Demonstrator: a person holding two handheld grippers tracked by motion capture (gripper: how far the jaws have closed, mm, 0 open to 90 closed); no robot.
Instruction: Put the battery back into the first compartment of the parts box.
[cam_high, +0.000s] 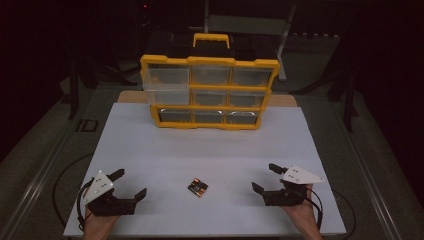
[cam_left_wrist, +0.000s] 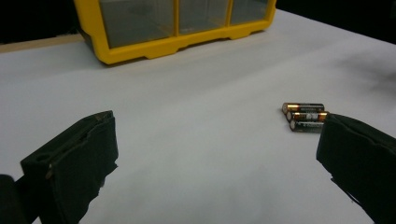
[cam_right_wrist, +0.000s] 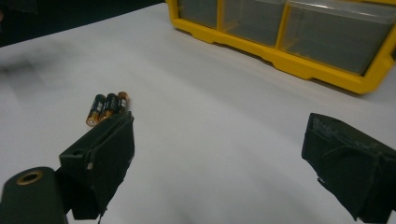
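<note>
- Three batteries (cam_high: 198, 187) lie side by side on the white table (cam_high: 200, 145), near its front edge — between the two grippers, touching neither.
- Left gripper (cam_high: 131, 184): jaws spread wide, holding nothing.
- Right gripper (cam_high: 264, 178): jaws wide apart, empty.
- A yellow drawer organizer (cam_high: 209, 91) stands upright at the table's far side.

A dim lab or studio: white table (cam_high: 210, 150), dark surroundings, metal stand legs (cam_high: 285, 45) behind.
</note>
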